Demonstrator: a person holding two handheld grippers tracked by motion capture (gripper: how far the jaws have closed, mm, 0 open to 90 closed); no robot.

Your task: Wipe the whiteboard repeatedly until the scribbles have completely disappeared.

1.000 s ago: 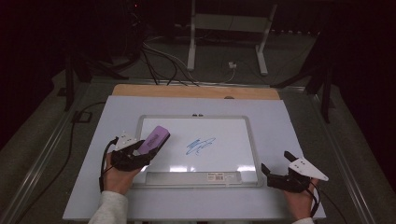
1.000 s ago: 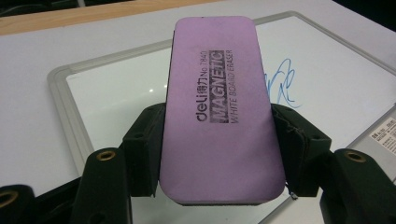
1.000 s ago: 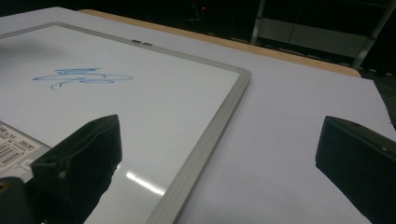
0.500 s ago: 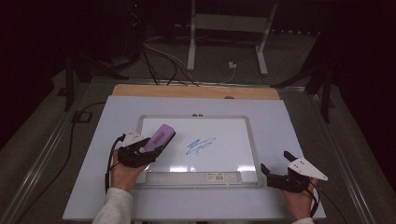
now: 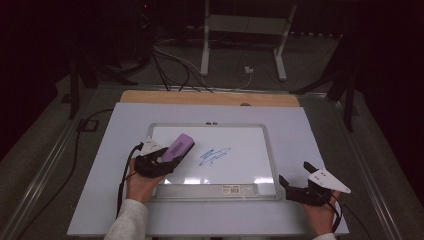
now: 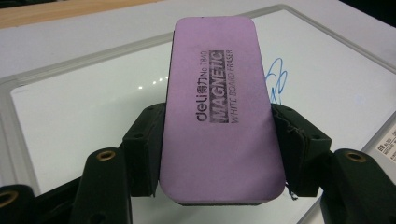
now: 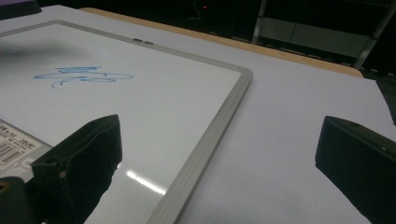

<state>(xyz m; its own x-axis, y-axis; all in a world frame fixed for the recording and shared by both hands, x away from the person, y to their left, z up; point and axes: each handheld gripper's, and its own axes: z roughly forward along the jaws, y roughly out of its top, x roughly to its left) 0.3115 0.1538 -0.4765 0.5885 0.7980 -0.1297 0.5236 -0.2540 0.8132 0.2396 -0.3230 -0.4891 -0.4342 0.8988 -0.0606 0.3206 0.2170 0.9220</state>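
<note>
A purple whiteboard eraser (image 5: 178, 147) (image 6: 219, 107) is clamped between the jaws of my left gripper (image 5: 162, 159) (image 6: 215, 149), held over the left part of a grey-framed whiteboard (image 5: 268, 145). A blue scribble (image 5: 214, 155) (image 6: 275, 81) (image 7: 81, 76) is drawn near the board's middle, just right of the eraser. My right gripper (image 5: 295, 186) (image 7: 217, 163) rests open and holds nothing at the board's lower right corner, by its frame (image 7: 210, 135).
The whiteboard lies on a white sheet (image 5: 100, 175) over a wooden table whose far edge (image 5: 210, 97) shows. A barcode label (image 5: 240, 189) sits on the board's near frame. Cables and a metal stand (image 5: 245, 30) are on the dark floor beyond.
My left gripper has carried the eraser to the right, closer to the blue scribble. The right gripper has stayed put.
</note>
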